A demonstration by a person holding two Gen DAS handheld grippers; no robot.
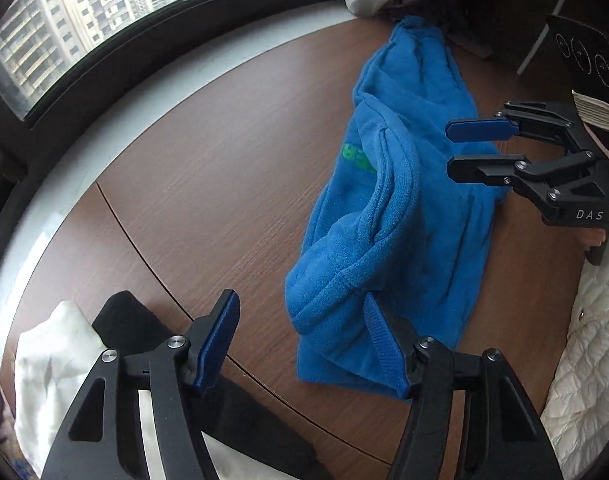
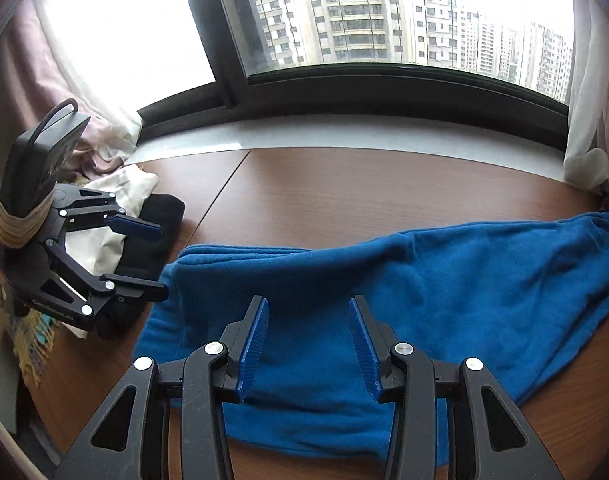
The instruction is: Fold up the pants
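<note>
Lying lengthwise across the brown wooden table (image 2: 344,188), the blue fleece pants (image 2: 384,280) are already doubled over on themselves, with a ribbed waistband edge and a small green print (image 1: 358,158) showing in the left wrist view. The left gripper (image 1: 300,336) hangs at one end of the garment with its jaws spread wide; its right blue pad sits against the edge of the fleece, but nothing is pinched between the fingers. The right gripper (image 2: 308,344) hovers over the middle of the fabric, jaws likewise apart and empty, and in the left wrist view it appears from the side at the far long edge of the pants (image 1: 384,220), its two fingers parted above the cloth. Beside the left end of the pants a heap of other clothing crowds the table: a black garment (image 2: 152,236) with a white garment (image 2: 120,188) partly over it, both just beside the fleece and close under the left gripper (image 2: 144,260). A dark-framed window (image 2: 384,20) with tall apartment blocks outside runs along the far side, above a pale sill (image 2: 344,132), and light curtains (image 2: 588,120) bunch at both ends of it, one touching the table near the leg end of the pants. A quilted cream cloth (image 1: 584,360) shows at the table's near edge in the left wrist view.
</note>
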